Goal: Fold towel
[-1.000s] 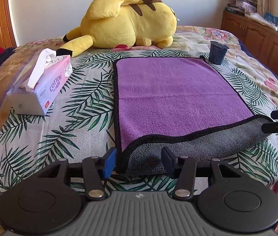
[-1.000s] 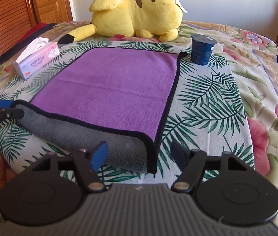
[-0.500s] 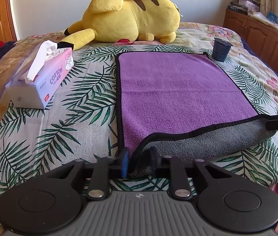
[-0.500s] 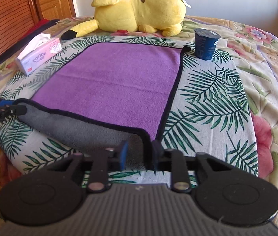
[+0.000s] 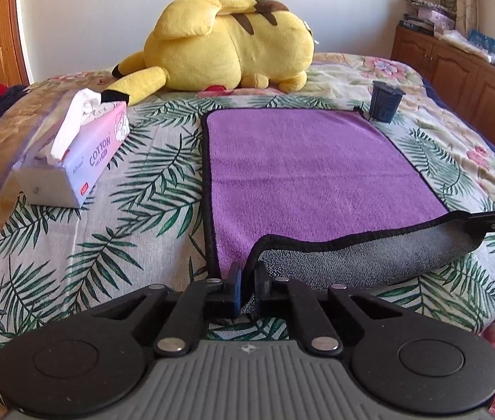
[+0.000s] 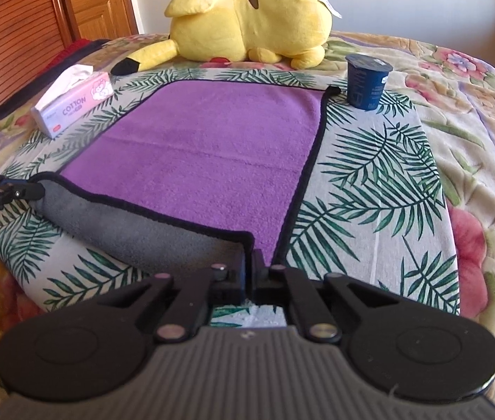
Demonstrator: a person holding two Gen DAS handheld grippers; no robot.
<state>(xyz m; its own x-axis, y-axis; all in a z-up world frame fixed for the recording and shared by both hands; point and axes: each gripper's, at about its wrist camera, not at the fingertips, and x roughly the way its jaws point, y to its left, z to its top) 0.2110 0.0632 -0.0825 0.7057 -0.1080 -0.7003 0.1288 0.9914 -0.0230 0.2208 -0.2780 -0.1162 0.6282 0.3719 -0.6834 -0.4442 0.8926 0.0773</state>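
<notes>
Left wrist view: the left gripper (image 5: 246, 288) pinches the near left corner of the purple towel (image 5: 303, 168), which lies spread ahead of it on the palm-print bedspread (image 5: 72, 245); the right gripper (image 6: 249, 271) pinches the opposite near corner. Both should rise level and travel forward together, landing the hem short of the dark cup (image 6: 368, 80) and yellow plush toy (image 5: 226, 45).

left gripper (image 5: 246, 286): black linkage arms, silver screws, blue-padded fingers, ribbed grey housing | right gripper (image 6: 249, 270): same build seen | white lettering printed on the black body
</notes>
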